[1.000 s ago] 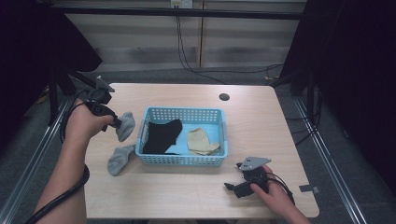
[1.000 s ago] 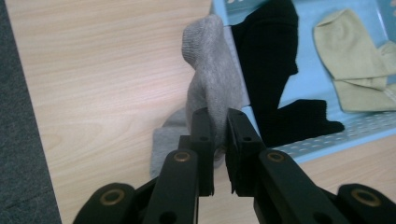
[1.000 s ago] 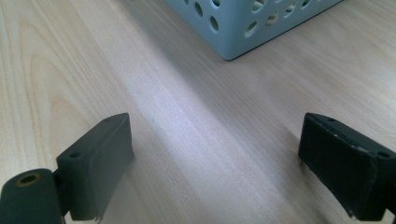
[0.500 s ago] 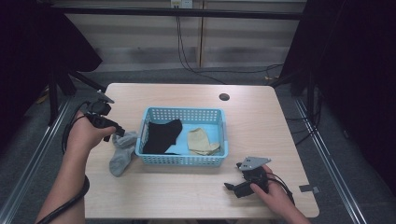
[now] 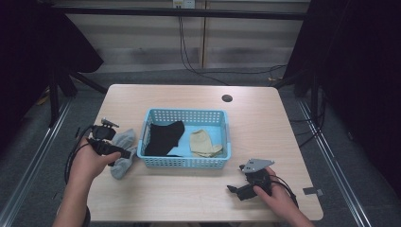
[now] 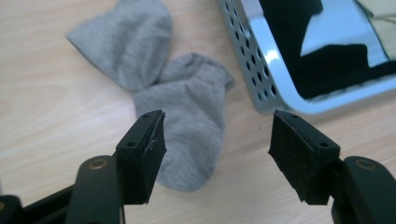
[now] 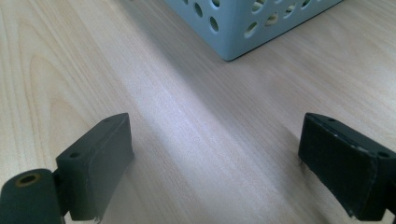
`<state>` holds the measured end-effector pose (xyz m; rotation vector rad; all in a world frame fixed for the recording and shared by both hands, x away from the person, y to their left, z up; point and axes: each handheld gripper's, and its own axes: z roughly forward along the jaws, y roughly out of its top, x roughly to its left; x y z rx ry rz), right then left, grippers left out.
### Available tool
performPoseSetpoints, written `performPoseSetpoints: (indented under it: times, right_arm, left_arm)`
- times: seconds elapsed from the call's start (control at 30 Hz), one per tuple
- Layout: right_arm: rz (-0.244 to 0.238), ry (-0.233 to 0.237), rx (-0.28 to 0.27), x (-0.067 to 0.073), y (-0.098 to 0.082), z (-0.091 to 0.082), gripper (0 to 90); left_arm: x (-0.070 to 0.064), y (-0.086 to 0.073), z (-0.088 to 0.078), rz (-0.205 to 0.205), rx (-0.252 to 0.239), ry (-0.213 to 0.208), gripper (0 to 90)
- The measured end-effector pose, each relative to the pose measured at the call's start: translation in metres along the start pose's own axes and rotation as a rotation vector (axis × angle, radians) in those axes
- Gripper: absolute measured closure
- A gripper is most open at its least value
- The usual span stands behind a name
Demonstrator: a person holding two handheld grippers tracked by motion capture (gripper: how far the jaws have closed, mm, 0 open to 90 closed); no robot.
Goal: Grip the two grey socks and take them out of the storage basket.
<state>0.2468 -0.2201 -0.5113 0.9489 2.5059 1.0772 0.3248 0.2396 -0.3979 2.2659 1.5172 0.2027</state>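
- The tabletop (image 5: 265,118) looks like pale wood with a fine straight grain, smooth and faintly sheeny.
- The grey socks (image 6: 187,116) are soft knitted cloth, matt, with a slightly fuzzy weave.
- The basket (image 5: 187,162) is light blue plastic, perforated with round holes, smooth and a little glossy at its rim.
- The black garment (image 5: 163,137) in it is matt cloth.
- The beige sock (image 5: 203,143) is thin matt cloth.
- The left tool (image 6: 217,140) has matt black pads (image 6: 294,149), rough and scuffed at the edges.
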Motion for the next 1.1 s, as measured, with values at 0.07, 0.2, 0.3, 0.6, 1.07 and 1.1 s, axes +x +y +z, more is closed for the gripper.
performPoseSetpoints:
  times: [0.07, 0.2, 0.3, 0.6, 1.07, 1.1]
  right_arm:
    - [0.002, 0.000, 0.000, 0.000, 0.000, 0.000, 9.5]
    - [0.001, 0.000, 0.000, 0.000, 0.000, 0.000, 9.5]
    - [0.000, 0.000, 0.000, 0.000, 0.000, 0.000, 9.5]
    - [0.000, 0.000, 0.000, 0.000, 0.000, 0.000, 9.5]
    - [0.001, 0.000, 0.000, 0.000, 0.000, 0.000, 9.5]
    - [0.000, 0.000, 0.000, 0.000, 0.000, 0.000, 9.5]
  left_arm:
    - [-0.002, -0.008, 0.005, 0.009, 0.008, 0.000, 35.0]
    - [-0.007, -0.024, 0.015, 0.001, 0.001, -0.024, 34.6]
    - [-0.010, -0.035, 0.022, -0.001, -0.006, -0.026, 34.5]
    - [-0.018, -0.048, 0.031, 0.024, -0.030, -0.009, 33.4]
    - [-0.033, -0.064, 0.050, 0.096, -0.040, -0.034, 27.4]
    - [-0.033, -0.064, 0.049, 0.095, -0.042, -0.032, 27.5]
